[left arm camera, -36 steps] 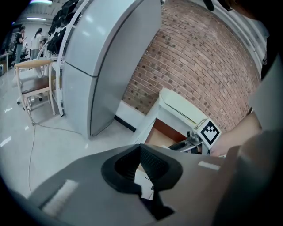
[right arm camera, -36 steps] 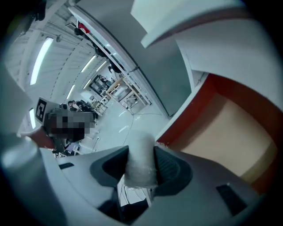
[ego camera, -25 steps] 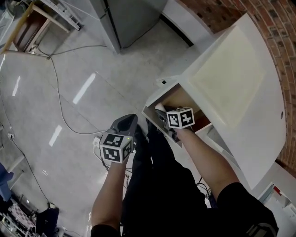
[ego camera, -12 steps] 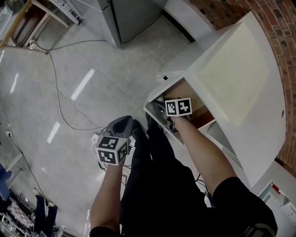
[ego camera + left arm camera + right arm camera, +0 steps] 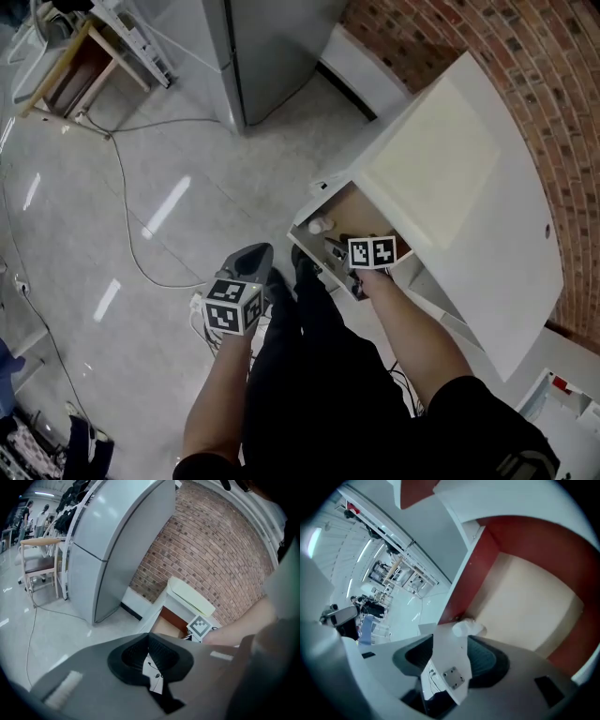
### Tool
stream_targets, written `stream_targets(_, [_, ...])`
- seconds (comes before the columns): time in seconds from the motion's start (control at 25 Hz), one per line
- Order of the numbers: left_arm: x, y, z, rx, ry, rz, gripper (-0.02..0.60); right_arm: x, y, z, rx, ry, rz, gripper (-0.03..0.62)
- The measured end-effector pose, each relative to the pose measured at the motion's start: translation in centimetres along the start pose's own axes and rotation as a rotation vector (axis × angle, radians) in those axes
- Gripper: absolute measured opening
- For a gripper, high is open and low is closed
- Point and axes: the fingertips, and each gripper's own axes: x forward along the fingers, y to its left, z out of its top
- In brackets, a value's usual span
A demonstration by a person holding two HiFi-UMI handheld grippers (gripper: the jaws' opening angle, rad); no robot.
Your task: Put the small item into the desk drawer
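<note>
**Q:** Where does the item stand?

**A:** The item (image 5: 319, 225) lies on the drawer (image 5: 534, 602) bottom, in a corner by the red side wall. The right gripper (image 5: 450, 658) hangs just above, its jaws spread after opening moments ago, gripping nothing. The white strip between them is probably the drawer's front edge. The left gripper (image 5: 149, 641), closed and empty, waits well apart over the floor (image 5: 141, 187).

**Q:** What could go wrong?

**A:** The drawer is still open. A hard push could send so light a piece sliding, and the spread jaws may catch the rim. A cable (image 5: 127, 216) crosses the glossy floor near the feet. The white desk (image 5: 441, 178) backs onto a brick wall (image 5: 525, 75).
</note>
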Motion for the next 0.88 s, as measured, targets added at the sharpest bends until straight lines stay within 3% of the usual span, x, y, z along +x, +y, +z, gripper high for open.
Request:
stream_targets(0.24, [-3.2, -2.6, 3.3, 0.054, -0.036, -0.033, 0.011, -6.2, 2.4, -0.5, 0.052, -0.074, 0.000, 0.221])
stream_targets(0.32, [-4.5, -3.4, 3.7, 0.073, -0.040, -0.041, 0.011, -8.2, 3.5, -0.5, 0.015, -0.100, -0.007, 0.212])
stream_targets(0.48, [-7.1, -3.6, 5.0, 0.090, -0.076, -0.016, 0.011, -12.6, 6.2, 1.5, -0.117, -0.224, -0.022, 0.087])
stream_targets(0.64, [-9.7, -2.5, 7.4, 0.079, -0.148, 0.025, 0.011, -16.0, 9.1, 4.0, -0.236, -0.328, -0.010, 0.057])
stream_targets(0.88, [-13.4, -4.1, 11.2, 0.140, -0.242, 0.058, 0.011, -20.6, 12.0, 6.5, -0.312, -0.470, 0.036, 0.043])
